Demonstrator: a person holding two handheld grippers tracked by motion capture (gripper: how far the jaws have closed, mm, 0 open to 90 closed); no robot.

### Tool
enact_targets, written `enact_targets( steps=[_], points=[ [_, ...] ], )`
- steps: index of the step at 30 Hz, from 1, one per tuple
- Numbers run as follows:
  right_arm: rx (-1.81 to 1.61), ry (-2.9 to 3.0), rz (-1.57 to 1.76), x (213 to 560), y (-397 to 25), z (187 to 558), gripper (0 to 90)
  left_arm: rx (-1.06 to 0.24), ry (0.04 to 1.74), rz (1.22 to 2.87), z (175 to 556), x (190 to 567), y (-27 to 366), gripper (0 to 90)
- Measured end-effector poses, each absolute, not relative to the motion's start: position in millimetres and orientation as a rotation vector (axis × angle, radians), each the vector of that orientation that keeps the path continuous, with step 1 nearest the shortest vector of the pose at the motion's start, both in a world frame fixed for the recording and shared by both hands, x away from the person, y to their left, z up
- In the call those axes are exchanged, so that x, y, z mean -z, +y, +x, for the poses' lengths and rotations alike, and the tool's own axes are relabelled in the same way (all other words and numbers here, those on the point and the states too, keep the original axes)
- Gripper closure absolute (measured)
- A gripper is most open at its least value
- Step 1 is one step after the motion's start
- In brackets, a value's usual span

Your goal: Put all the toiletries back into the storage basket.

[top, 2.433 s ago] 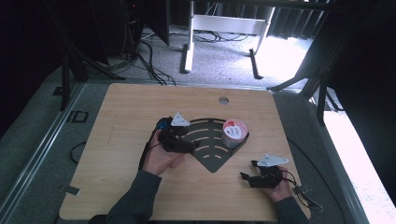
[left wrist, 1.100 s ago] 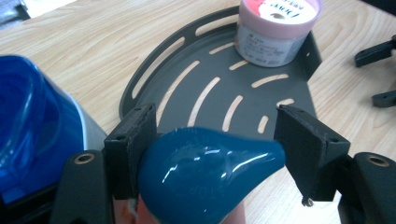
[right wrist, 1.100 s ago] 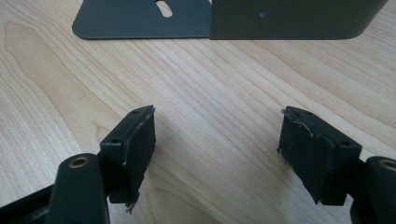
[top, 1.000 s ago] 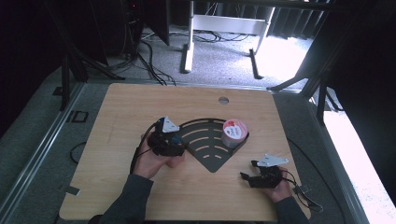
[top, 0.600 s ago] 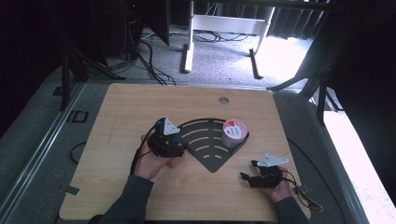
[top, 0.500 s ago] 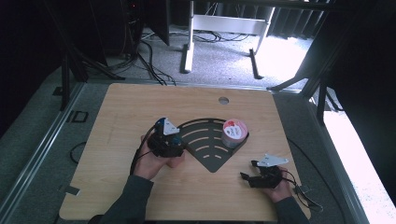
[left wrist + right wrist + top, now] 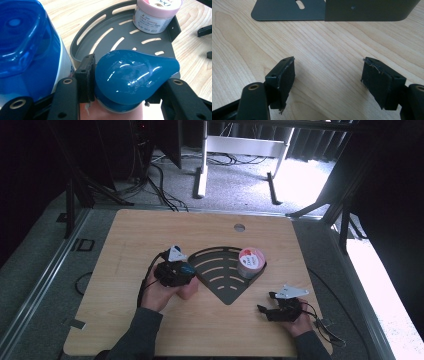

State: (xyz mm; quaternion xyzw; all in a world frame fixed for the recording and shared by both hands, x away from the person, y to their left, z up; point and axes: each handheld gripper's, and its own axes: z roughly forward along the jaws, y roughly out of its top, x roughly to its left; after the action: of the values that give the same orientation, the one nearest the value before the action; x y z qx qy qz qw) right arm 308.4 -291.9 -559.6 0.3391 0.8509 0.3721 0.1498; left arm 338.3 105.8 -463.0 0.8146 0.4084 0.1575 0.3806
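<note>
The left gripper (image 7: 120,85) is closed on the teal cap (image 7: 135,75) of a pink bottle (image 7: 188,290), which stands on the table (image 7: 125,240) just left of the dark rack (image 7: 222,270). In my judgement the step is to bring this bottle onto the rack. To do it well, keep the grip firm on the cap, lift straight up, clear the rack's left rim, and set the bottle down left of the jar (image 7: 251,261), not touching it. The right gripper (image 7: 328,82) rests near the right edge of the table, wide open and empty. I count one rack, one jar, one pink bottle and one blue bottle (image 7: 27,47) close beside the left gripper.
</note>
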Motion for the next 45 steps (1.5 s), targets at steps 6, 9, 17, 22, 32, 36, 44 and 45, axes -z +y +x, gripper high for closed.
enact_targets(
  steps=[6, 9, 17, 22, 32, 36, 44, 45],
  points=[
    [-1.069, 2.445, 0.974, 560, -292, 308, 26.3, -0.404, 1.049, 2.080, 337, 462, 106, 52.0],
    [-1.070, 2.445, 0.974, 560, -292, 308, 26.2, -0.404, 1.050, 2.083, 337, 462, 106, 52.1],
    [-1.070, 2.446, 0.973, 560, -292, 308, 26.1, -0.391, 1.074, 2.077, 334, 459, 108, 52.4],
    [-1.070, 2.446, 0.975, 560, -292, 308, 26.1, -0.396, 1.051, 2.082, 329, 455, 106, 52.5],
    [-1.070, 2.446, 0.973, 560, -292, 308, 26.0, -0.392, 1.007, 2.081, 322, 440, 98, 52.5],
    [-1.070, 2.446, 0.973, 560, -292, 308, 26.0, -0.392, 0.992, 2.086, 322, 436, 94, 52.5],
    [-1.071, 2.445, 0.972, 560, -292, 309, 26.0, -0.391, 0.976, 2.089, 320, 432, 91, 52.5],
    [-1.071, 2.446, 0.972, 560, -292, 308, 26.0, -0.395, 0.966, 2.095, 320, 430, 88, 52.5]
  ],
)
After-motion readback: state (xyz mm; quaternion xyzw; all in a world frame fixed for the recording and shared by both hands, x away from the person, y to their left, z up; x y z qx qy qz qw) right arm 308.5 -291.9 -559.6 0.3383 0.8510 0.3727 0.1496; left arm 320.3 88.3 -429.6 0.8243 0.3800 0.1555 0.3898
